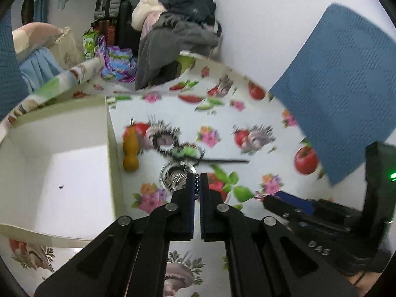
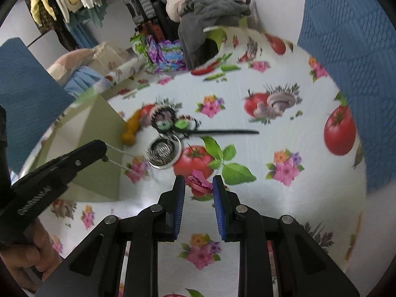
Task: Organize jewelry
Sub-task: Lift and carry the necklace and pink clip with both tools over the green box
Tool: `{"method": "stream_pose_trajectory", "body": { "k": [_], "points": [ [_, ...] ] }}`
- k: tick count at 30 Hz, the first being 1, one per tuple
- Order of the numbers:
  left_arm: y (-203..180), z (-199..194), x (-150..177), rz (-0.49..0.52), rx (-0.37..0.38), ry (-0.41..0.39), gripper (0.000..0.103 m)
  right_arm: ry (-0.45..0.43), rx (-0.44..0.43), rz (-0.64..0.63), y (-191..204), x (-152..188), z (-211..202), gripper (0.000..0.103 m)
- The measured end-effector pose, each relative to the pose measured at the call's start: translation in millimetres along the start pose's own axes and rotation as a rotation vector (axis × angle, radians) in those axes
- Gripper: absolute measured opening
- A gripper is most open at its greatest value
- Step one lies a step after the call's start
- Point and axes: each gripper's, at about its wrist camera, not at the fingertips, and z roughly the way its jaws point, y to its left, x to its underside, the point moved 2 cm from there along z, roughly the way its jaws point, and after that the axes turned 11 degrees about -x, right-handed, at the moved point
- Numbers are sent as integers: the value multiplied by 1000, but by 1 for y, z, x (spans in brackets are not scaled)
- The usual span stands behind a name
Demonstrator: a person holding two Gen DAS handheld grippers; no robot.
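The open white box [image 1: 61, 153] sat at the counter's [image 2: 284, 210] left; beside it the left tongs [image 1: 197, 182] were nearly closed on a thin silvery chain [image 2: 118, 164], light, limp, probably slippery. The right tongs [image 2: 198, 182] stood half open around a small pink clip [image 2: 199, 182], seemingly stiff and best pinched across its body, not yet gripped

Silver chain [image 2: 118, 158] hanging taut from left tool [image 2: 105, 152], pink jewelry piece [image 2: 199, 183] on tablecloth, open white box [image 1: 61, 163] beside them

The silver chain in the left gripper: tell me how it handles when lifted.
Probably floppy: in the right wrist view the silver chain hangs in two thin strands from the left gripper. Likely light, given its thinness. It may swing and snag the silver hoop nearby.
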Motion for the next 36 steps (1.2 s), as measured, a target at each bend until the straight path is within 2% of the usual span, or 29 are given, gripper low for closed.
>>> {"method": "stream_pose_trajectory", "body": {
  "k": [9, 20, 26, 31, 36],
  "points": [
    [16, -57, -39, -34, 69, -68, 3, -93, -8, -34, 38, -34, -41, 20],
    [33, -122, -85, 13, 60, -135, 3, -167, -15, -99, 95, -81, -93, 20],
    [54, -170, -115, 34, 33, -215, 3, -198, -50, -164, 141, -105, -113, 20],
    [74, -189, -127, 41, 3, -249, 3, -202, -93, -215, 177, -117, -114, 21],
    [100, -179, -122, 25, -27, -228, 3, -165, -118, -242, 198, -118, -86, 21]
  ]
}}
